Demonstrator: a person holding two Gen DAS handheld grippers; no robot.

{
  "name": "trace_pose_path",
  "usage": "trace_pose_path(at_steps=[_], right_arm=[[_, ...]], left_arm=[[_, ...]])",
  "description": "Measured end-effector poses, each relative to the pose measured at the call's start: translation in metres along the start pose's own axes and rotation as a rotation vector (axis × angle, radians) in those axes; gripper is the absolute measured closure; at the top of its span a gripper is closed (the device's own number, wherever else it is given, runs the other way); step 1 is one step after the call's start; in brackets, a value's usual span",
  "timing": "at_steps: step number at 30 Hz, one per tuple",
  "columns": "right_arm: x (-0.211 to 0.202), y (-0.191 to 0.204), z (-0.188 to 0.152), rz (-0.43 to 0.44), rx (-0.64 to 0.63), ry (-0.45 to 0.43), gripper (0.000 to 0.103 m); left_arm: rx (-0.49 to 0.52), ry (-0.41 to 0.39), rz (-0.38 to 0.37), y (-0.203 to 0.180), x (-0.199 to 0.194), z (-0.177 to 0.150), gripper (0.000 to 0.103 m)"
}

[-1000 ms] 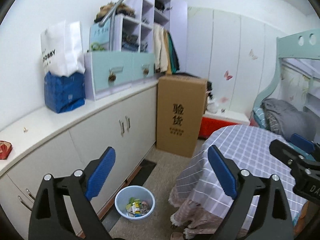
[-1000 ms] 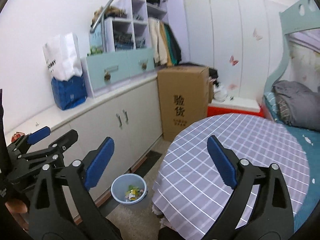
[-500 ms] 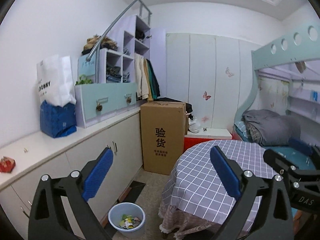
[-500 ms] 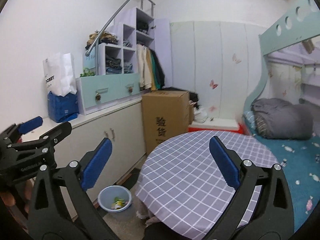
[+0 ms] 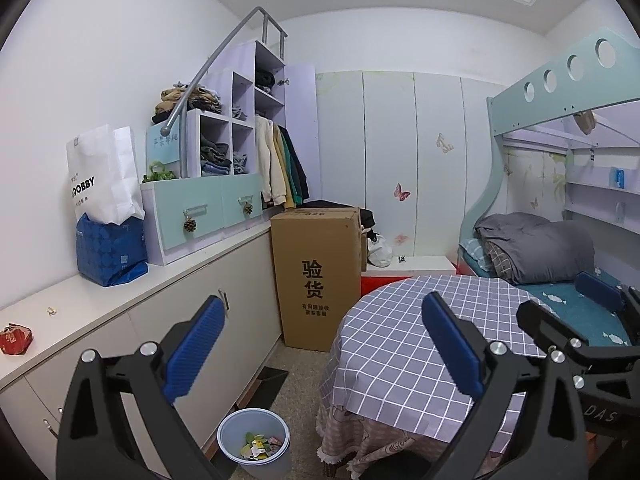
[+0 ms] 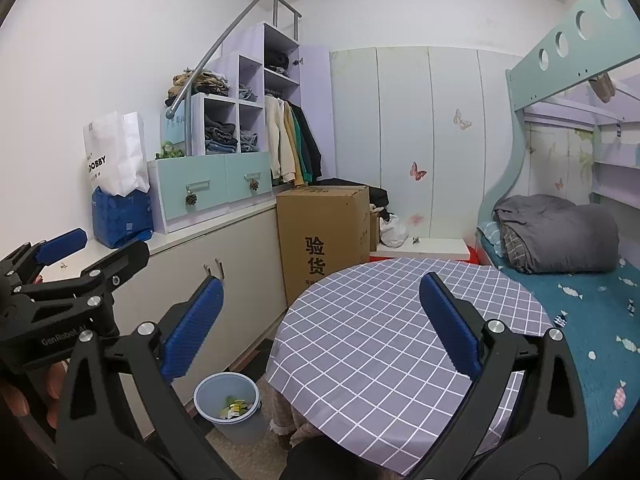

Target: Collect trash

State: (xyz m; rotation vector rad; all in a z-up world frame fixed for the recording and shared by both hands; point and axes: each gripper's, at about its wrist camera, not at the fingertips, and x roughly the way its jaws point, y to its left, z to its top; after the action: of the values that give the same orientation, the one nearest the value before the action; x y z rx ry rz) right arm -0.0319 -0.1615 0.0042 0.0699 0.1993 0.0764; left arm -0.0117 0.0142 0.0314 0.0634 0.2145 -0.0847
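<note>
Fingers: both grippers are seen with their blue-padded fingers spread wide and nothing held between them; the left gripper (image 5: 320,344) and the right gripper (image 6: 320,330) are raised side by side above the round table.
Trash bin: a pale blue round bin (image 5: 255,450) is stood on the floor, between the white cabinet front and the hanging edge of the tablecloth; it is seen low in both views (image 6: 228,404).
Trash: yellow, green and pink scraps (image 5: 260,445) are seen lying inside the bin; their exact kind cannot be told.
Table: a round table is covered by a lilac checked tablecloth (image 6: 380,336), with a fringed pink skirt below its edge; its top is shown bare.
Countertop: a long white counter (image 5: 100,304) is run along the left wall; a small red wrapper-like item (image 5: 15,338) is lain near its close end, and a tiny pale object (image 5: 51,311) just beyond it.
Bags: a white paper bag (image 5: 102,178) is stood in a blue bag (image 5: 110,250) further along the counter.
Cardboard box: a tall brown box (image 5: 316,276) with black printed characters is stood at the end of the cabinets.
Bed: a bunk bed with a folded grey quilt (image 6: 560,234) is placed on the right.
Hand: part of a person's hand (image 6: 24,392) is seen gripping the left gripper's handle in the right wrist view.
</note>
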Motion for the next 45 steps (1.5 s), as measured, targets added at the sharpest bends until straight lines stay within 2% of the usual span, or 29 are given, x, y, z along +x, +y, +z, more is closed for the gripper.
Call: trace_pose_path(at_steps=[45], right_arm=[[-0.004,-0.002,-0.016,0.01,0.01,0.037,0.007]], left_arm=[[0.02,0.051,-0.006,0.0,0.01,-0.019,0.006]])
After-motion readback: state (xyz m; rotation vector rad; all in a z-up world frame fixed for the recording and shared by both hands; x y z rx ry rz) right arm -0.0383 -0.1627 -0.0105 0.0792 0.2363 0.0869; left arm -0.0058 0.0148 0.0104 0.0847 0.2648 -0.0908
